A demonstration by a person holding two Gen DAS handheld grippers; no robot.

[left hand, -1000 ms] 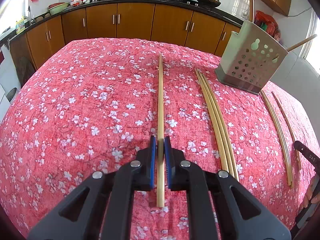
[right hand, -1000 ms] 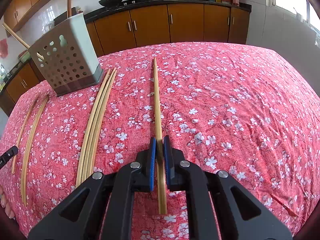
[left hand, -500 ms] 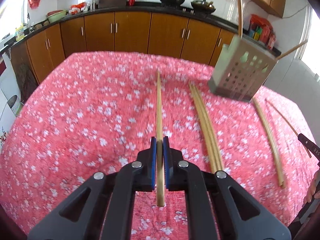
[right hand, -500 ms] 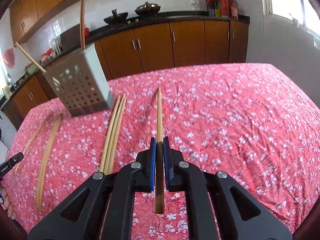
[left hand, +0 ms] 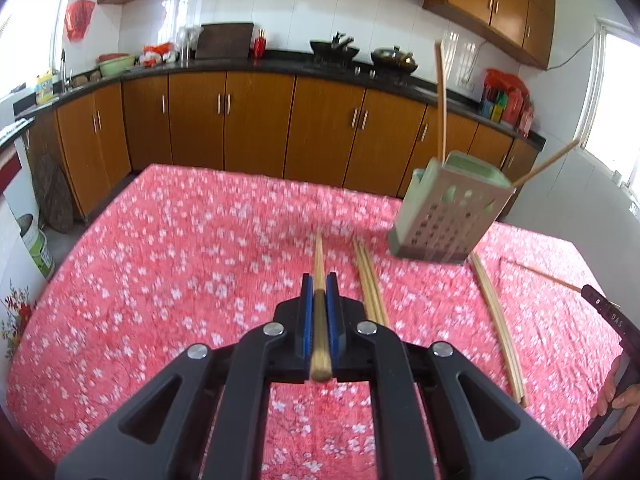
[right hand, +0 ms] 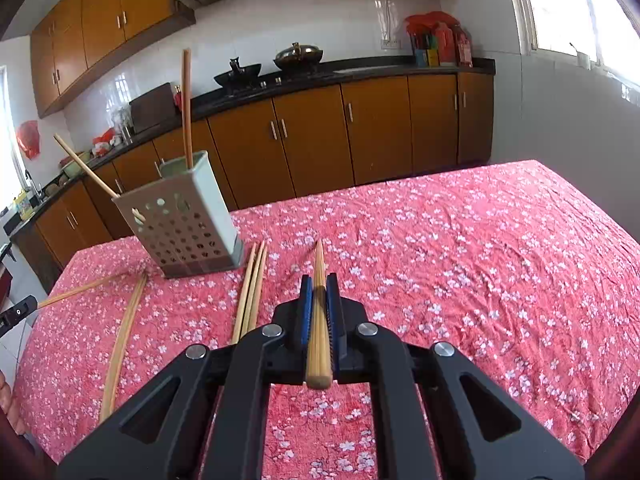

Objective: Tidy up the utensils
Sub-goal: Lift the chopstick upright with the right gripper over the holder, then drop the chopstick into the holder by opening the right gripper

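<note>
My left gripper (left hand: pixel 319 284) is shut on a bamboo chopstick (left hand: pixel 319 256), lifted off the table and pointing forward. My right gripper (right hand: pixel 319 285) is shut on another bamboo chopstick (right hand: pixel 319 260), also lifted. A perforated grey utensil holder (left hand: pixel 444 216) stands at the table's far side with two chopsticks (left hand: pixel 441 100) sticking out; it also shows in the right wrist view (right hand: pixel 184 224). Several loose chopsticks lie on the cloth: a bundle (left hand: pixel 370 280) beside the left gripper, more (left hand: pixel 498 320) to its right, and a bundle (right hand: pixel 251 288) and a pair (right hand: pixel 122 328) left of the right gripper.
The table has a red floral cloth (left hand: pixel 180 264). Brown kitchen cabinets (left hand: pixel 256 124) and a counter with woks (left hand: pixel 334 49) run behind it. The other gripper's tip (left hand: pixel 612 316) and a hand show at the left wrist view's right edge. A bucket (left hand: pixel 38 244) stands on the floor at the left.
Both grippers have risen and tilted up with their chopsticks, lifting them off the cloth; the table looks farther and the kitchen wall has come into view.
</note>
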